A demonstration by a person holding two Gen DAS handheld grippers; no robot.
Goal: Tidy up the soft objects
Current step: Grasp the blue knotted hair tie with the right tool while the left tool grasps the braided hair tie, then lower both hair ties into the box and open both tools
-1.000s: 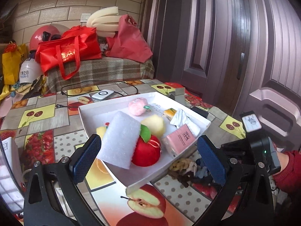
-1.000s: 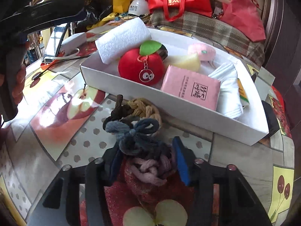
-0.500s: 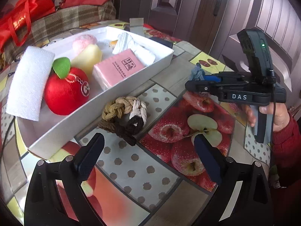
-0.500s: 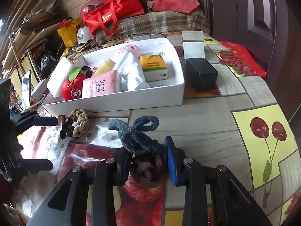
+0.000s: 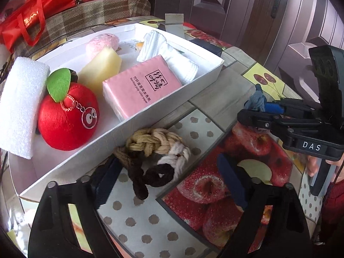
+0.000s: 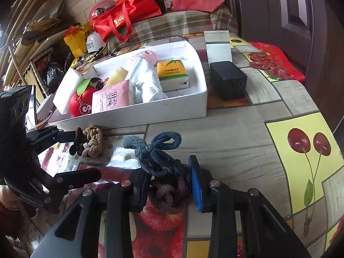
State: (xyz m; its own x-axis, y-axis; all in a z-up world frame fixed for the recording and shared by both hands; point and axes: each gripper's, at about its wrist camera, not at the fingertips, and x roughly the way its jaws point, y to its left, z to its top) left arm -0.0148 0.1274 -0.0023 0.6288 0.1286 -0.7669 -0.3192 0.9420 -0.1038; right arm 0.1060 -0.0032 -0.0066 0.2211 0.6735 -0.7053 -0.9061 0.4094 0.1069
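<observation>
A braided tan, white and brown hair tie (image 5: pixel 151 154) lies on the table beside the white box's (image 5: pixel 193 90) front wall. My left gripper (image 5: pixel 169 180) is open, its fingers on either side of this tie. My right gripper (image 6: pixel 169 185) is shut on a bundle of hair ties, a blue-grey one (image 6: pixel 157 152) on top and a mauve one (image 6: pixel 169 191) between the pads; it also shows in the left wrist view (image 5: pixel 261 105). The box holds a red plush apple (image 5: pixel 66 118), a pink tissue pack (image 5: pixel 142 88), white foam (image 5: pixel 19 107) and other soft items.
A black box (image 6: pixel 229 79) stands right of the white box. Red bags (image 6: pixel 124 15) and a plaid cloth sit behind the table. A shelf with clutter (image 6: pixel 43 43) is at the left. A dark door (image 5: pixel 236 4) is close on the right.
My left gripper has swung from facing the box down onto the braided tie. My right gripper has lifted its hair-tie bundle off the braided tie and drawn it to the right.
</observation>
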